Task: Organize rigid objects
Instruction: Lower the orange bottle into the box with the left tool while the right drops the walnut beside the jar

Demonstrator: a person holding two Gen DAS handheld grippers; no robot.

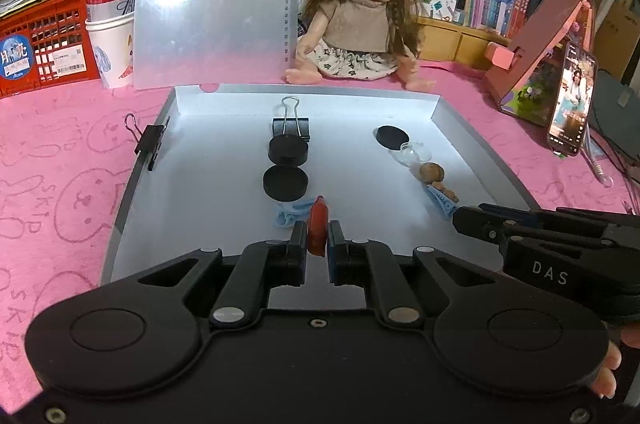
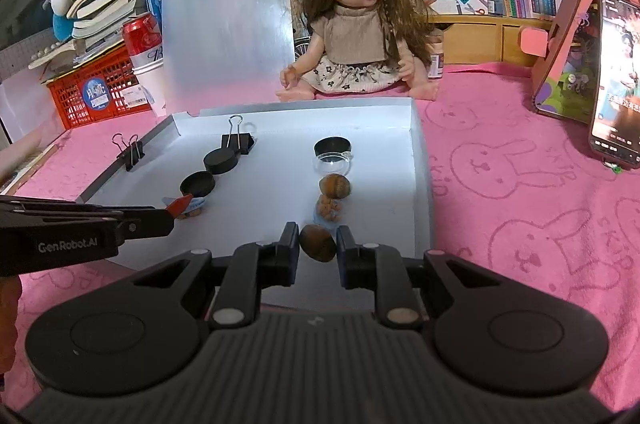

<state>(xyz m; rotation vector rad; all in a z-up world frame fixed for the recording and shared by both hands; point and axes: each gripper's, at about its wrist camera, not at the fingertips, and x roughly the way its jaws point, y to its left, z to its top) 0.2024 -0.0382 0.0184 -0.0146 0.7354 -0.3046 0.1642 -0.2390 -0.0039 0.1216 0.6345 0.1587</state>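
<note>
**traybot:** Red piece (image 1: 318, 230) is pinched edge-on in the left gripper (image 1: 317, 244); jaws closed tight on it, hovering low over the near end of the white tray (image 1: 224, 128); right gripper (image 2: 318, 244) is clamped on a brown nut-like shell (image 2: 318, 242) at the near end of the other line, also just above the tray floor.

**clipfan:** so how far along would you say?

**traybot:** More than halfway is my guess; two rows are already laid out; both held bits look like they're the next ones to go down at the front of each row, and neither is released yet.

**clipfan:** counts?

**traybot:** Left row: one binder clip (image 1: 291, 128), two black round caps (image 1: 288, 149) and (image 1: 285, 182), then a small blue thing (image 1: 286, 216) right by the red piece; right row: one black cap (image 2: 333, 146), a clear glass dome (image 2: 332, 164), one brown shell (image 2: 335, 185), a knobbly brown lump on a blue bit (image 2: 329, 210); so three black caps, two brown shells counting the held one; a second binder clip (image 1: 150, 142) is clipped on the tray's left wall; can't tell if anything's left outside the tray.
</note>
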